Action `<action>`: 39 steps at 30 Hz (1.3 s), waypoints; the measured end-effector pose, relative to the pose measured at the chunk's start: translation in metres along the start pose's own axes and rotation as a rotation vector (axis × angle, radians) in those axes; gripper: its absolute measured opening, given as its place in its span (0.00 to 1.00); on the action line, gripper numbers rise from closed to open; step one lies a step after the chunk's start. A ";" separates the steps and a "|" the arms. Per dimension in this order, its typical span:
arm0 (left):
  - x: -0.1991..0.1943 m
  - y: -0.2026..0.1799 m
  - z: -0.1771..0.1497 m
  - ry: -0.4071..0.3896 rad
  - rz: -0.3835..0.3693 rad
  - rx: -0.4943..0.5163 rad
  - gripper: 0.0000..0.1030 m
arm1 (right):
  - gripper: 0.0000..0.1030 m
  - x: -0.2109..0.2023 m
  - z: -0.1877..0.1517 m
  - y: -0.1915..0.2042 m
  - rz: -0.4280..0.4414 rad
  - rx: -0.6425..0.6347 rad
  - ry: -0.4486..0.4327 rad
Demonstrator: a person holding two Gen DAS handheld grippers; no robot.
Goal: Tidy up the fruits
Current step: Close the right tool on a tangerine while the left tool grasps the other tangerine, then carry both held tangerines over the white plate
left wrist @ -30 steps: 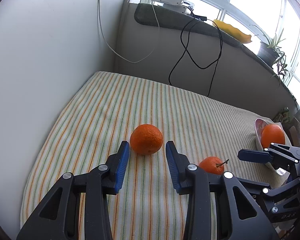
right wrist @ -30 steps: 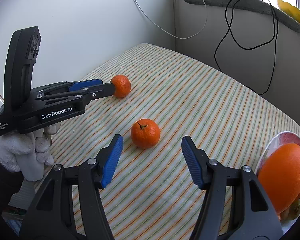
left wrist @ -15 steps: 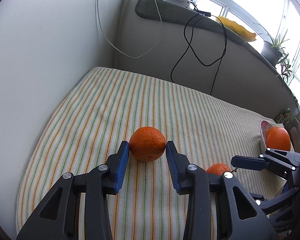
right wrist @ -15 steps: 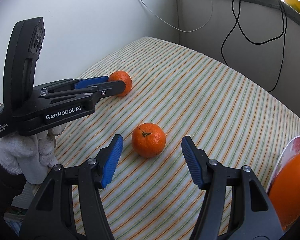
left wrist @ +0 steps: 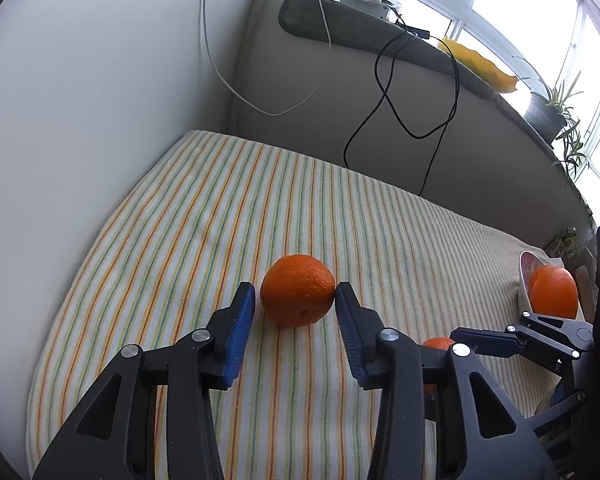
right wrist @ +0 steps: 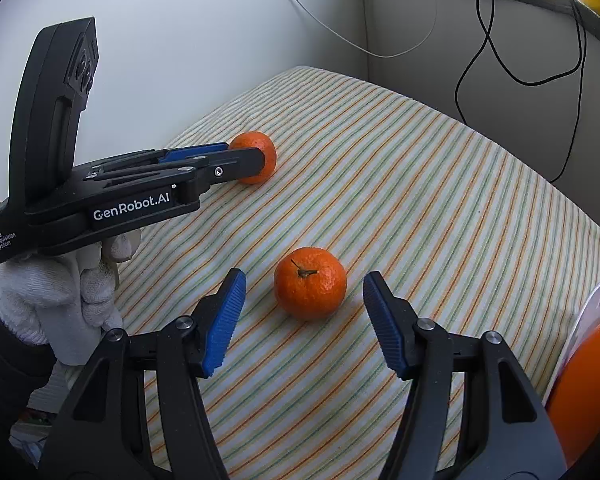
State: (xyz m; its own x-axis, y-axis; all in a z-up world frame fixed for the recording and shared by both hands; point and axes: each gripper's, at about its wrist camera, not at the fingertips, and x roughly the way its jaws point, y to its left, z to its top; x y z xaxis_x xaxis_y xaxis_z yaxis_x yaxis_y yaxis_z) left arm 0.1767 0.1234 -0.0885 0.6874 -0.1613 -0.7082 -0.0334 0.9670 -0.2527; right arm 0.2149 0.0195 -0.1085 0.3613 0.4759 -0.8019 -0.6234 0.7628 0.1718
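My left gripper (left wrist: pixel 295 312) has its jaws set narrow around the far orange (left wrist: pixel 298 290), which sits on the striped cloth (left wrist: pixel 220 208); the right-hand pad looks to be touching the peel while the left-hand pad stands just off it, so nothing is clamped yet. My right gripper (right wrist: pixel 304 320) has its jaws wide, with the stemmed mandarin (right wrist: pixel 310 282) lying between the tips, apart from both pads and slightly toward the far end of them. To do this step well I judge I should push each tool a little farther forward so the pads meet the fruit at its widest line, then close evenly and gently (soft peel, round body, so it could roll or squirt out from a lopsided squeeze). On the left, I would centre before closing, since one pad is already against the skin and could shove the orange sideways. Farther out to the right, a bowl (left wrist: pixel 526 276) at the edge of the surface already holds a big orange (left wrist: pixel 554 290), which I take as the destination. Cables (left wrist: pixel 400 112) hang down the wall beyond, well apart from the work.
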 end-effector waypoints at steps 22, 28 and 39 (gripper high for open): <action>0.007 -0.009 0.002 -0.003 -0.004 0.038 0.38 | 0.38 0.014 0.005 -0.004 0.002 0.012 0.024; 0.001 -0.015 0.000 -0.018 0.000 0.045 0.38 | 0.38 0.009 0.001 -0.005 0.006 0.028 0.012; -0.020 -0.041 -0.007 -0.052 -0.020 0.086 0.38 | 0.38 -0.019 -0.013 -0.007 0.007 0.032 -0.029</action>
State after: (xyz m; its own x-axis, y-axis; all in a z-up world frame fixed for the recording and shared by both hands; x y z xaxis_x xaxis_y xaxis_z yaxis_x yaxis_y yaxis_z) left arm 0.1593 0.0855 -0.0685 0.7240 -0.1724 -0.6679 0.0413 0.9774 -0.2075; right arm 0.2035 -0.0003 -0.1024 0.3773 0.4929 -0.7840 -0.6034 0.7731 0.1957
